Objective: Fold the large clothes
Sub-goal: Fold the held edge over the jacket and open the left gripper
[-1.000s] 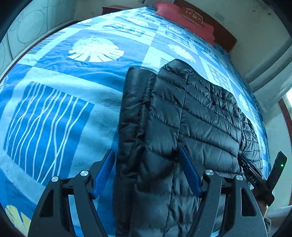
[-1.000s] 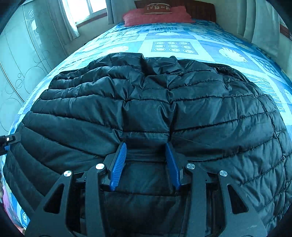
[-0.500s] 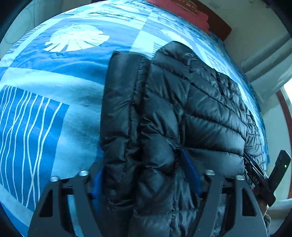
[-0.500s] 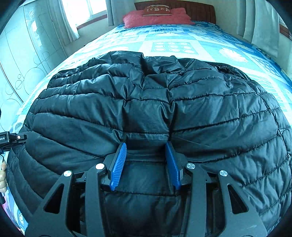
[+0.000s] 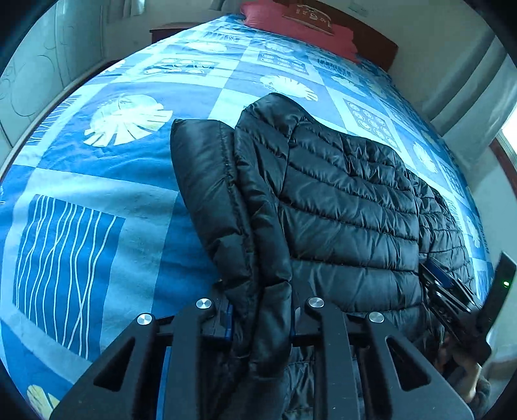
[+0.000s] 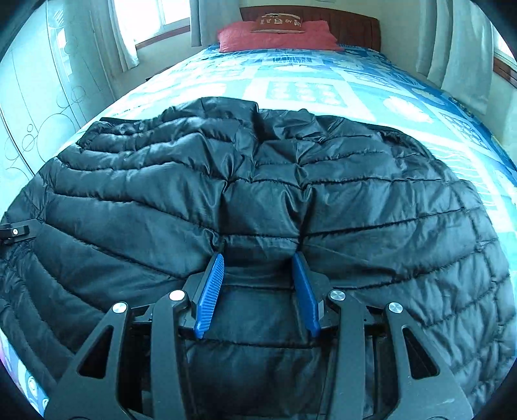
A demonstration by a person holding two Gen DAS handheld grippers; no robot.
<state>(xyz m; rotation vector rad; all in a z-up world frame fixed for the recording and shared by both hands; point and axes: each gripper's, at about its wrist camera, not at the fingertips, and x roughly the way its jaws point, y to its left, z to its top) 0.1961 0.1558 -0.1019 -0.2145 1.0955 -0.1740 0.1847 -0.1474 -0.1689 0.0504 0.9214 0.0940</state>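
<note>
The tips of the left gripper are hidden — a thick fold of the black puffy jacket bulges over them, and only a bit of blue pad peeks out on the left side. Its two fingers are squeezed tight on that fold at the jacket's near left edge. The near end of the jacket drops out of sight under both tools. In the left view the right gripper shows only in part at the right edge, half lost against the dark cloth.

In the right view the right gripper has its blue pads a little apart with jacket cloth bunched up between them. The cloth puckers at the tips, so it is holding the jacket's near edge. A tiny black piece at the left edge is too cut off to name.

The jacket lies flat on a bed with a blue and white patchwork cover that has leaves and wavy lines. A red pillow sits at the far end, by a dark wooden headboard. Pale curtains hang on the right, and a bright window is at the far left.
</note>
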